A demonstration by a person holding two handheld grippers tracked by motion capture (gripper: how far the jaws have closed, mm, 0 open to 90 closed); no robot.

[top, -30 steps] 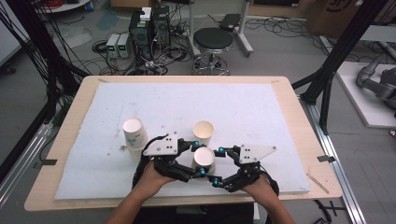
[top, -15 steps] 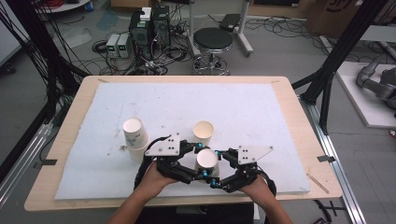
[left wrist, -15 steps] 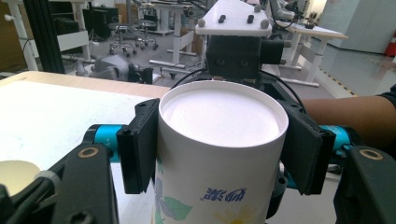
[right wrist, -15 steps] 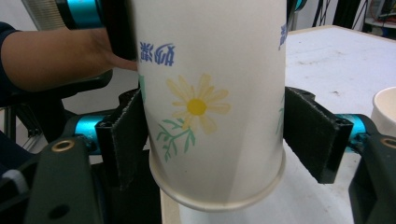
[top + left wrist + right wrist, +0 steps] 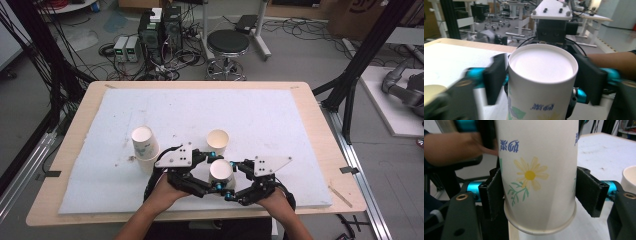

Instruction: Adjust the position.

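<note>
An upside-down paper cup (image 5: 221, 169) with a yellow flower print (image 5: 530, 175) is held near the mat's front edge, between both grippers. My right gripper (image 5: 539, 192) comes from the right; its jaws have just been closing, and both black pads (image 5: 492, 192) now press on the cup's sides just above the rim. My left gripper (image 5: 541, 80) faces it from the left. Its jaws have just been opening, and its blurred pads (image 5: 495, 77) stand a little off the cup (image 5: 541, 75), which is still between them. From above, the left gripper (image 5: 215, 171) and the right gripper (image 5: 229, 179) meet at the cup.
An upright empty cup (image 5: 218, 141) stands just behind the grippers, and its edge (image 5: 630, 180) also appears in the right gripper view. Another white cup (image 5: 145, 142) stands at the left on the white mat (image 5: 280, 120). Beyond the table are a stool and electronics.
The right gripper's jaws have closed onto the upside-down cup. The left gripper's jaws, which held it before, have spread off it. Neither hand has moved.
</note>
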